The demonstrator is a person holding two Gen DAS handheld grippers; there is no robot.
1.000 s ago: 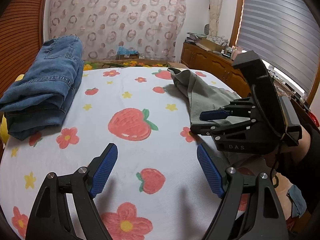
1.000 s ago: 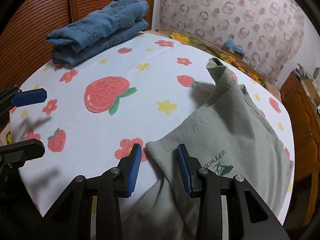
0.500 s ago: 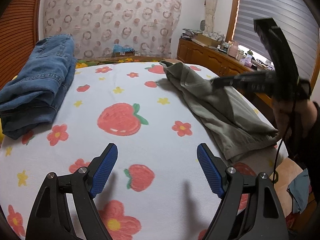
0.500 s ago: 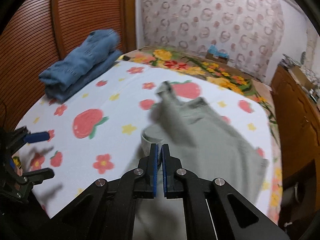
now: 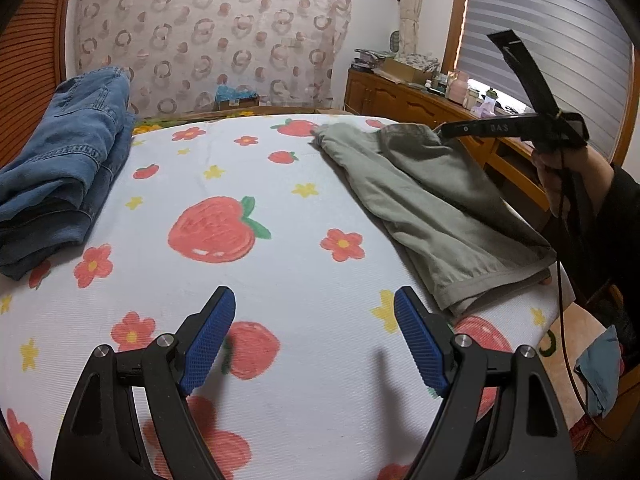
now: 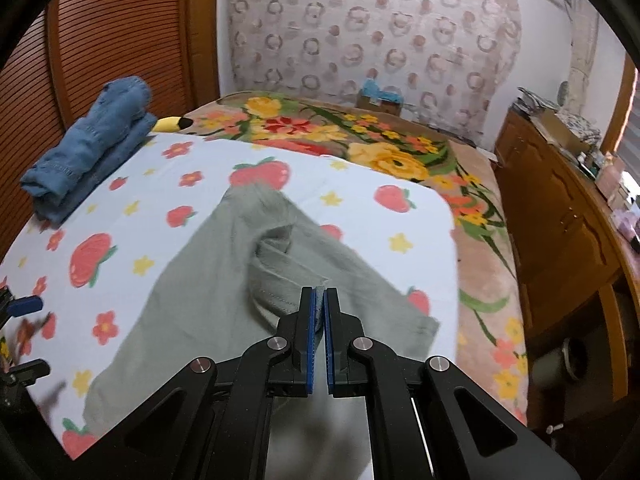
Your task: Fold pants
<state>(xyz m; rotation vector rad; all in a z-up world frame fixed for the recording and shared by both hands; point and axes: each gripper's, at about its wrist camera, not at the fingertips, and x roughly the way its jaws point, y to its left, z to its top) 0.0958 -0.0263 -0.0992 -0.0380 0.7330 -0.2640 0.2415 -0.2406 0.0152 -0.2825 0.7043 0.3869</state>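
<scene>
Grey-green pants point(image 5: 432, 204) lie along the right side of a white strawberry-print sheet point(image 5: 248, 184). My right gripper point(image 6: 319, 300) is shut on an edge of the pants point(image 6: 224, 280) and lifts it above the bed, so the cloth hangs below in a fold. In the left wrist view the right gripper point(image 5: 444, 131) holds the far end of the pants raised. My left gripper point(image 5: 314, 336) is open and empty, low over the sheet near the front, left of the pants' near hem.
Folded blue jeans point(image 5: 60, 164) sit stacked at the far left of the bed point(image 6: 88, 148). A wooden cabinet point(image 6: 560, 216) stands along the right, by a window with blinds point(image 5: 552, 40). A floral blanket point(image 6: 360, 140) covers the bed's far end.
My right gripper closed on the pants' edge and lifted it up and toward the far end of the bed. The left gripper stayed open and shifted slightly.
</scene>
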